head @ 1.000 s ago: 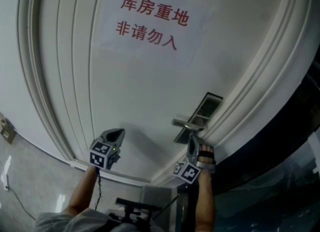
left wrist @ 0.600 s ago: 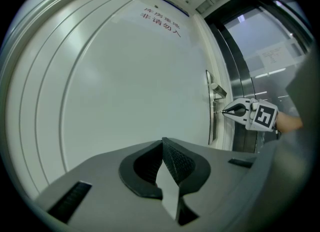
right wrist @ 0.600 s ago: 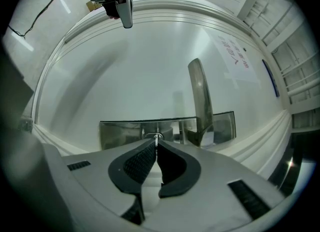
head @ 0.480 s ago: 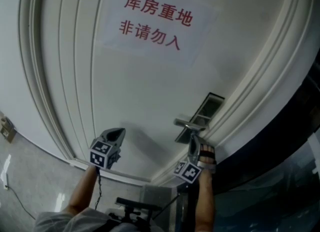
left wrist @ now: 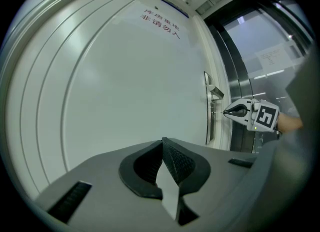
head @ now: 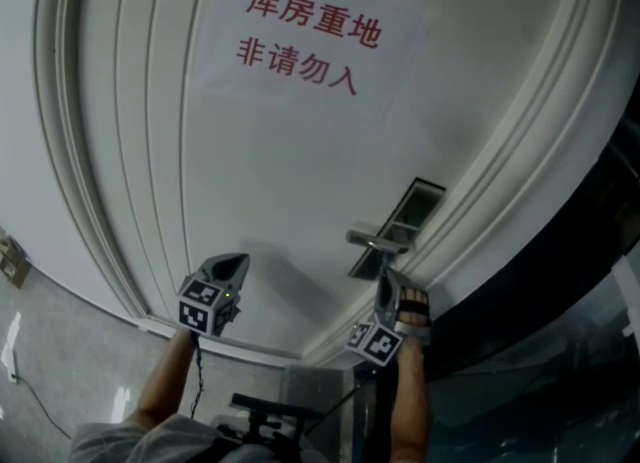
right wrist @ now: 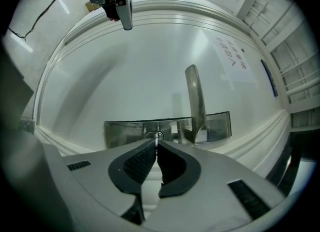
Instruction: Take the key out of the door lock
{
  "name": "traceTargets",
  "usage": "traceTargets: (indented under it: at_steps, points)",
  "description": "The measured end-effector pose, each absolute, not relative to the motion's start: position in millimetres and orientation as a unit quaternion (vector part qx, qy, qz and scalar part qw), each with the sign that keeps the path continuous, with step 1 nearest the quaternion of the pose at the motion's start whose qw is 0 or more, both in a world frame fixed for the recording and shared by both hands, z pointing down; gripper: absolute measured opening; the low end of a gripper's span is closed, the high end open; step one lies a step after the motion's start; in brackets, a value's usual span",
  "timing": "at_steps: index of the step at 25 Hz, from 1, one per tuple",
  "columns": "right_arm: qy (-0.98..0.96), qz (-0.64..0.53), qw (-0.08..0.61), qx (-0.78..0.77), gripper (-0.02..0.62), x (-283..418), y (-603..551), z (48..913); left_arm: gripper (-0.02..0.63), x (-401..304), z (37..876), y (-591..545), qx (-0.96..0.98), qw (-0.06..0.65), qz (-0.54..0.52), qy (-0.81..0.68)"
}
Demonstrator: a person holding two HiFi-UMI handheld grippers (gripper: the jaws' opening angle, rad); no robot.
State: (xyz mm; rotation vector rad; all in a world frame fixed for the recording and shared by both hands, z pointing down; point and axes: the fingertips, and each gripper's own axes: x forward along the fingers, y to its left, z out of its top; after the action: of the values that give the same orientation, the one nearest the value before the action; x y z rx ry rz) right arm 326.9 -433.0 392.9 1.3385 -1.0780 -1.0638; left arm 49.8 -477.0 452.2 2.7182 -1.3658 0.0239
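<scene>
Gripping small thin metal key (right wrist: 157,137) with right gripper (right wrist: 156,144), jaws closed on its bow, blade seated in brushed steel lock plate (right wrist: 125,132) beside silver lever handle (right wrist: 195,100). Judged light, stiff, slick: pinch flat, pull straight out. Holding left gripper (left wrist: 163,143) before white panelled door (left wrist: 125,75), jaws shut, empty. Red-lettered paper notice (head: 300,41) above.

Just ahead of the jaws of my right gripper (right wrist: 156,148) I see a glossy metal lock plate (right wrist: 125,132) and handle (right wrist: 196,100); the thin key (right wrist: 157,137) between them is bright metal. Their pads (right wrist: 140,163) look black and cross-hatched, the gripper body matt grey plastic, the door (head: 300,181) smooth white paint
</scene>
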Motion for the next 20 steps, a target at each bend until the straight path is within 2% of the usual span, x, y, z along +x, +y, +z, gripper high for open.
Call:
traceTargets:
  at_steps: [10,20]
  points:
    - [-0.457,-0.442,0.528,0.564,0.020,315.4,-414.1,396.8,0.008,42.2,452.6,-462.3,0.895,0.046,0.013,-0.444]
    - [-0.524,-0.372,0.442,0.626,0.021,300.9,-381.6,400.9,0.008,27.6,458.8,-442.2,0.897,0.048,0.021,-0.439]
